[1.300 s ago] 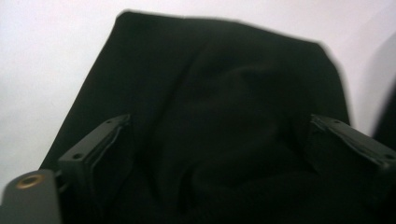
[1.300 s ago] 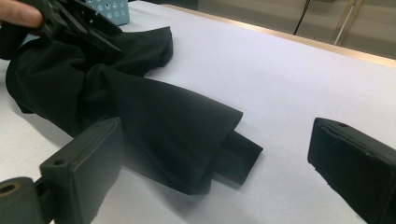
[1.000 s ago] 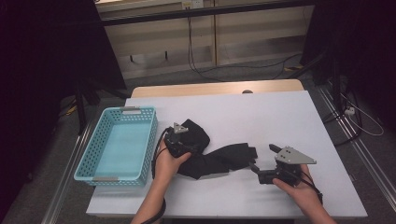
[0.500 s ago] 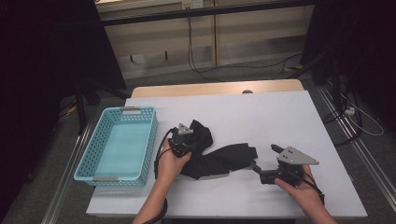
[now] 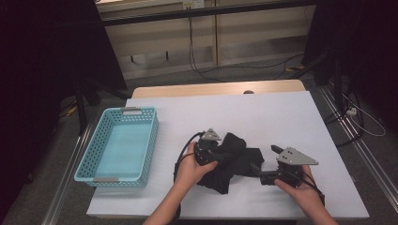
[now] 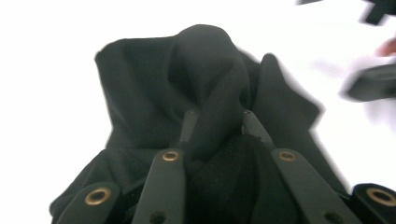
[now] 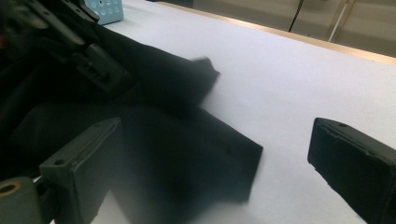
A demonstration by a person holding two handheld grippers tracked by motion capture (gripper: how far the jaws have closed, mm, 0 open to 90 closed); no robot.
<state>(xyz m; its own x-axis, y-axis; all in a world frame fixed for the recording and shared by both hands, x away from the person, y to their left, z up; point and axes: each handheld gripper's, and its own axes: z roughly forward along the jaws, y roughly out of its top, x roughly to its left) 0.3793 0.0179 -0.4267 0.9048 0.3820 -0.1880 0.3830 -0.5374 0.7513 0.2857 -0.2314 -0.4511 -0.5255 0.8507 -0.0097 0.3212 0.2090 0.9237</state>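
A crumpled black cloth (image 5: 237, 164) lies on the white table (image 5: 263, 112) near the front. My left gripper (image 5: 224, 153) has just been closing and is shut on a raised fold of the cloth (image 6: 154, 88); the fabric bulges up between its fingertips (image 6: 189, 116). My right gripper (image 5: 264, 161) stands open at the cloth's right edge, pointing left. In the right gripper view its jaws (image 7: 215, 149) are wide apart, with a flat corner of the cloth (image 7: 187, 158) lying under the gap and no pad touching it. The left gripper (image 7: 88, 60) shows farther back there.
A light blue plastic basket (image 5: 94, 145) with nothing in it sits at the table's left side. Bare white tabletop stretches behind and to the right of the cloth. Beyond the far wooden edge (image 5: 216, 88) are cables and dark stands.
My left gripper has shut on a fold of the cloth and carried it to the right and a little up, bunching the cloth toward the right gripper. The right hand has stayed in place.
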